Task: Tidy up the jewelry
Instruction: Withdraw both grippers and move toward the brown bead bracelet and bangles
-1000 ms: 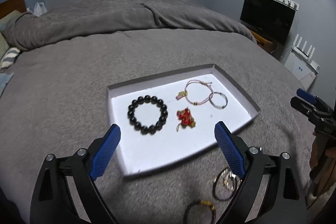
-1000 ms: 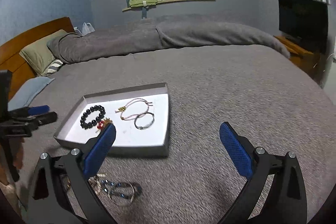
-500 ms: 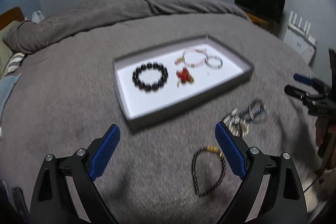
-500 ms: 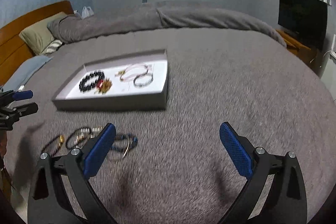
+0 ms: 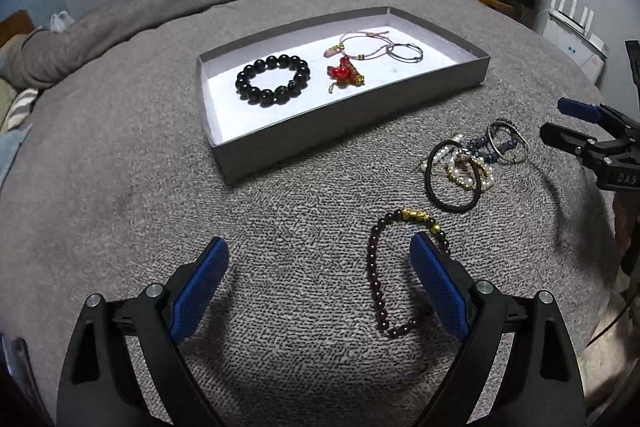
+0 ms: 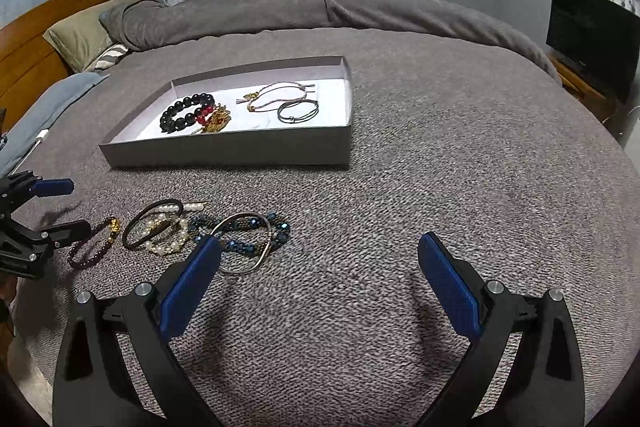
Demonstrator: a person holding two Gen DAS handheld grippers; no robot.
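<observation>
Grey tray (image 5: 256,147) holds four bracelets (image 5: 273,79); both hand-held grippers (image 5: 318,277) gape.

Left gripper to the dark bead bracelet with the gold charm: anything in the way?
Nothing visible. The left gripper is open over bare blanket, and the bracelet lies alone by its right finger.

One tray (image 5: 248,151) holds four jewelry pieces (image 5: 273,79); about five more pieces (image 5: 454,183) lie outside it.
</observation>
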